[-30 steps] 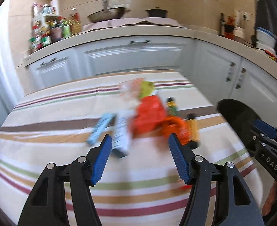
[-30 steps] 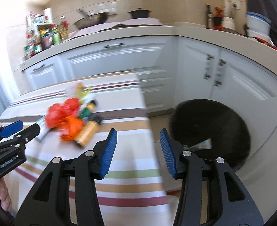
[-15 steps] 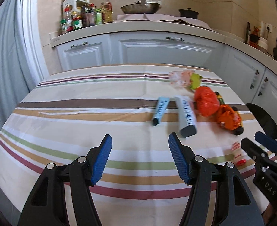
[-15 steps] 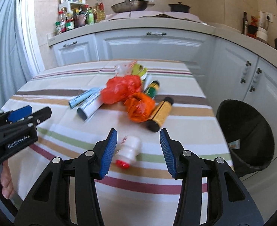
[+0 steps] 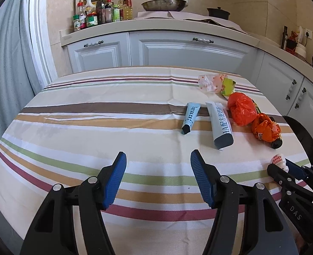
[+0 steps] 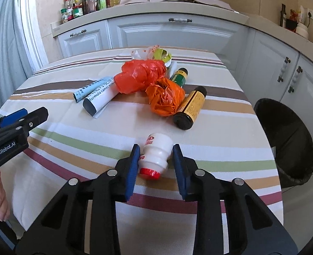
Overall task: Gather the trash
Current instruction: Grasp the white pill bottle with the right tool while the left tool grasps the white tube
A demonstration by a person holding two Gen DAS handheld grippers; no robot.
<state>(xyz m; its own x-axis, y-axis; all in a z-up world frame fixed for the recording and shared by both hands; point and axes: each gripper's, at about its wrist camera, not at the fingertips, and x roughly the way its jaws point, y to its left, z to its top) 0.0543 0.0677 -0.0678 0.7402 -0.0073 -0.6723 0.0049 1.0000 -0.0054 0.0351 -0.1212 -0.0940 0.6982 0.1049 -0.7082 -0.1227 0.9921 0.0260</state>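
Observation:
Trash lies on the striped tablecloth (image 5: pixel 92 127). A small white bottle with a red cap (image 6: pixel 155 156) lies between the fingers of my right gripper (image 6: pixel 156 155), which is open around it; a gap shows on the right side. Behind it are a brown bottle with a yellow label (image 6: pixel 189 108), an orange bag (image 6: pixel 164 97), a red bag (image 6: pixel 139 75), a green bottle (image 6: pixel 178 76) and two tubes (image 6: pixel 100 101). My left gripper (image 5: pixel 158 165) is open and empty over bare cloth. The tubes (image 5: pixel 220 123) lie ahead to its right.
A black trash bin (image 6: pixel 283 140) stands on the floor right of the table. Crumpled wrappers (image 5: pixel 215 82) lie at the far side of the table. White cabinets (image 5: pixel 177 51) and a counter with jars and a pan run behind. A curtain hangs left.
My right gripper swung from the bin back to the table and moved down around the white bottle, its fingers narrowing. My left gripper swung left and pulled back from the trash pile.

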